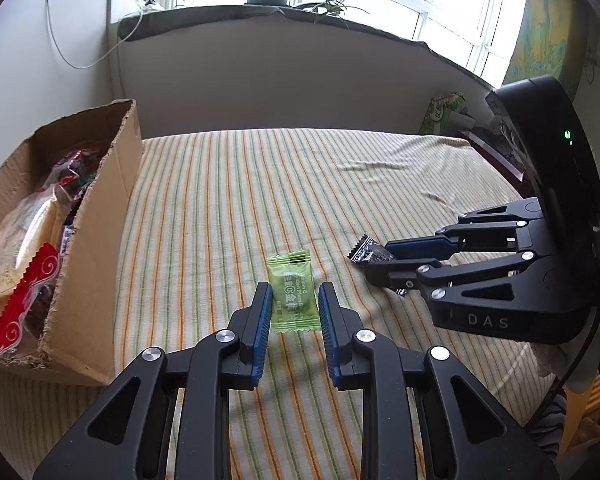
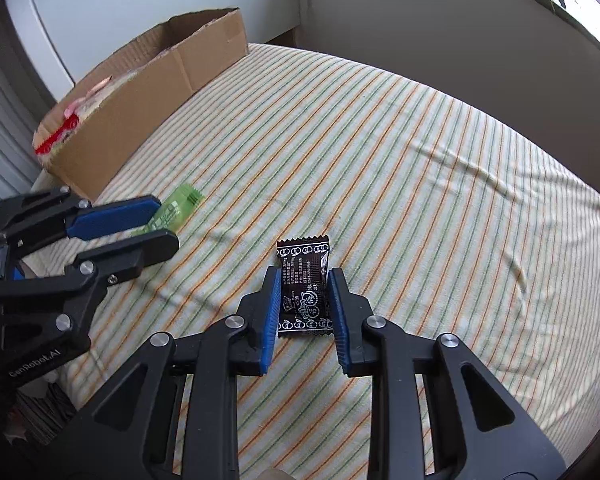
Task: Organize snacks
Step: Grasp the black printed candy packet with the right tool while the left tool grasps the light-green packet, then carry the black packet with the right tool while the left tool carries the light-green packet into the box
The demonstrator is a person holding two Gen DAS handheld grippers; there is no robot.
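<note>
Lying between left claw (image 1: 291, 294) pads, green candy (image 1: 291, 294), black candy (image 2: 305, 292) between right claw (image 2: 305, 280)

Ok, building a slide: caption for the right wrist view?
Right gripper open around a black candy on the striped cloth.

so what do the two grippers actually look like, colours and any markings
Both are matte black linkage frames with silver rivets and ribbed blue finger pads. The right gripper has a bulky black housing lettered "DAS" with a green light; the left gripper reads "GenRobot.AI".
</note>
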